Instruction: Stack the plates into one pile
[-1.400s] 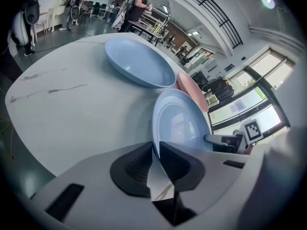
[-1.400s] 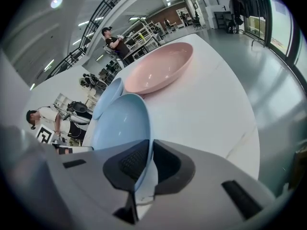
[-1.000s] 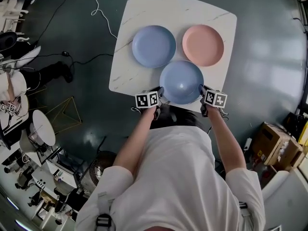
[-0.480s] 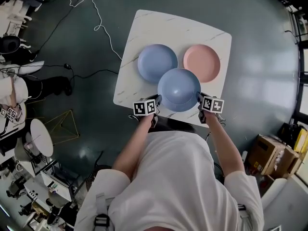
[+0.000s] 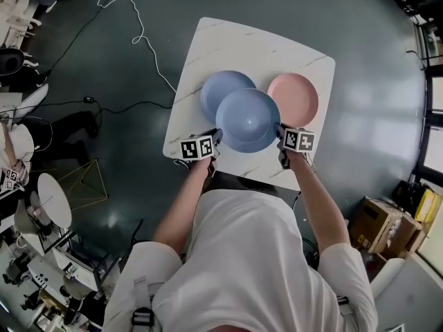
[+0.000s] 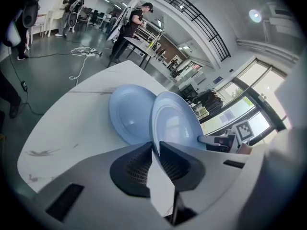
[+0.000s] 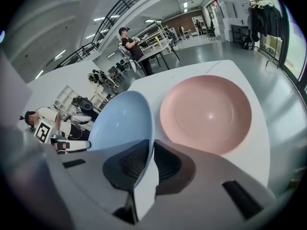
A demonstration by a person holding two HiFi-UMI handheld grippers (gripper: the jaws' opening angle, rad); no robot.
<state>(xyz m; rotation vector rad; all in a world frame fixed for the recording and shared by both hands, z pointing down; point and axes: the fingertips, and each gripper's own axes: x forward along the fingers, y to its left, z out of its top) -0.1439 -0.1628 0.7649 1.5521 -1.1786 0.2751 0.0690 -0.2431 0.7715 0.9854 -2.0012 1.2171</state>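
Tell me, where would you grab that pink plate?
By its rim, one jaw above and one below. The pink plate lies flat and shallow on the table, so only the upturned edge offers a pinch. Come from its right side, which looks free; the held blue plate crowds its left.

shirt (image 5: 256,254): white, short-sleeved | left gripper (image 5: 217,136), right gripper (image 5: 279,131): black-white marker cubes (image 5: 196,147)

Blue plates (image 5: 247,120) (image 5: 216,88), pink plate (image 5: 293,99), marbled table (image 5: 235,43)

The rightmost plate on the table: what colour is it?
The plate is plain pink; the right gripper view shows it best.
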